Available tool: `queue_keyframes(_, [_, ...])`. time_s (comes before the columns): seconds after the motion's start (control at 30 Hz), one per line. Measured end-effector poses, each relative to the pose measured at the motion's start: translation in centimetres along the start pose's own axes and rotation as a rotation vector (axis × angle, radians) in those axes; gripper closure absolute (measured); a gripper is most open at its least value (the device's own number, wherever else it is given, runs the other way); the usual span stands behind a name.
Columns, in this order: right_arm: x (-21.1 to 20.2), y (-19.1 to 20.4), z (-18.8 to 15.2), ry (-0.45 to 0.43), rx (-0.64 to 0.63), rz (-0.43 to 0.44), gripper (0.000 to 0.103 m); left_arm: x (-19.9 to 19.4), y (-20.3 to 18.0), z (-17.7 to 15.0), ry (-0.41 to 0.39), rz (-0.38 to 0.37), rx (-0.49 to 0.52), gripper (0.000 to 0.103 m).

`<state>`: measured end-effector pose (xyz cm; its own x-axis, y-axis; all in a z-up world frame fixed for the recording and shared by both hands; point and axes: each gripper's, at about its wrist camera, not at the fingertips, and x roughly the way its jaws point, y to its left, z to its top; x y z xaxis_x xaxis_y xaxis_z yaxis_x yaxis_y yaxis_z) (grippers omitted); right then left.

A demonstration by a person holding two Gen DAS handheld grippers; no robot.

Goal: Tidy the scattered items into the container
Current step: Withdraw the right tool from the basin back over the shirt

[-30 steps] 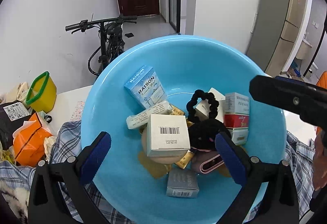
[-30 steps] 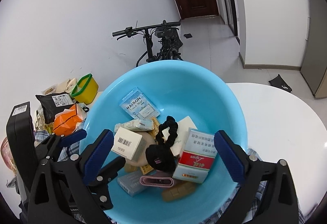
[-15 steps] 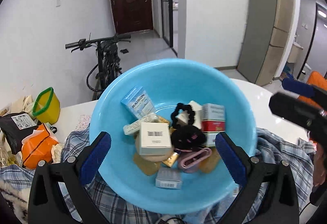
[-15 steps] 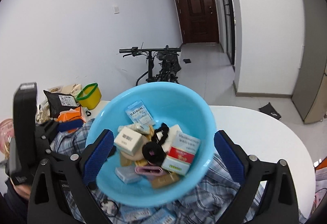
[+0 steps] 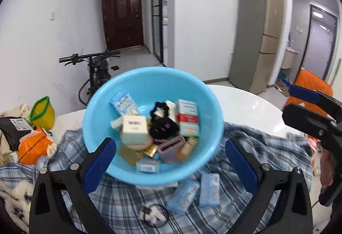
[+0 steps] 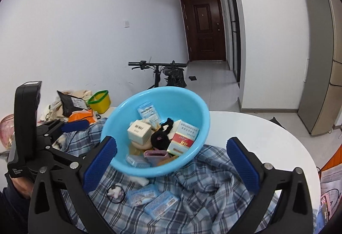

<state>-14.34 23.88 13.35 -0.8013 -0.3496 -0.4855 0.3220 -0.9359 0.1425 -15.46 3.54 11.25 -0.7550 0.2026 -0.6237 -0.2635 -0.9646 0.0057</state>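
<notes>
Sitting tilted on a plaid cloth (image 6: 205,172), the light-blue plastic basin (image 5: 149,88) lies ahead between both pairs of fingers, heaped with small boxes. Left gripper (image 5: 171,159) fingers gape wide, holding nothing; right gripper (image 6: 171,161) fingers have just been opening, also holding nothing.

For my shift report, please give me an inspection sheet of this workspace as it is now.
Surface: white round table, partly covered by a plaid cloth.
Job's things: blue basin holds boxes, a black scrunchie and a pink clip; two pale blue packets and a hair tie lie outside on the cloth.
Clutter: yellow tub, orange bag.
Grippers: left gripper open, empty; right gripper open, empty.
Cables: nothing seen.
Surroundings: bicycle, brown door, fridge.
</notes>
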Motion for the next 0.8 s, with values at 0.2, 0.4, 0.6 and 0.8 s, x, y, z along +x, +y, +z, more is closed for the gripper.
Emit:
queue_keyframes(0.2, [-0.6, 1.3, -3.1, 0.050, -0.018, 0.004, 0.000, -1.6, -0.9, -3.3, -0.042, 0.013, 0.004, 0.000])
queue_keyframes(0.4, [-2.0, 1.1, -5.8, 0.000, 0.034, -0.032, 0.000, -1.8, -0.7, -6.4, -0.037, 0.033, -0.016, 0.000])
queue_keyframes(0.6, [-2.0, 2.1, -8.3, -0.006, -0.046, -0.124, 0.000, -1.7, 0.1, -9.8, -0.020, 0.047, -0.066, 0.000])
queue_keyframes(0.8, [-1.3, 1.6, -11.5, -0.008, 0.005, -0.159, 0.000, -1.3, 1.5, -12.4, -0.016, 0.031, -0.156, 0.000])
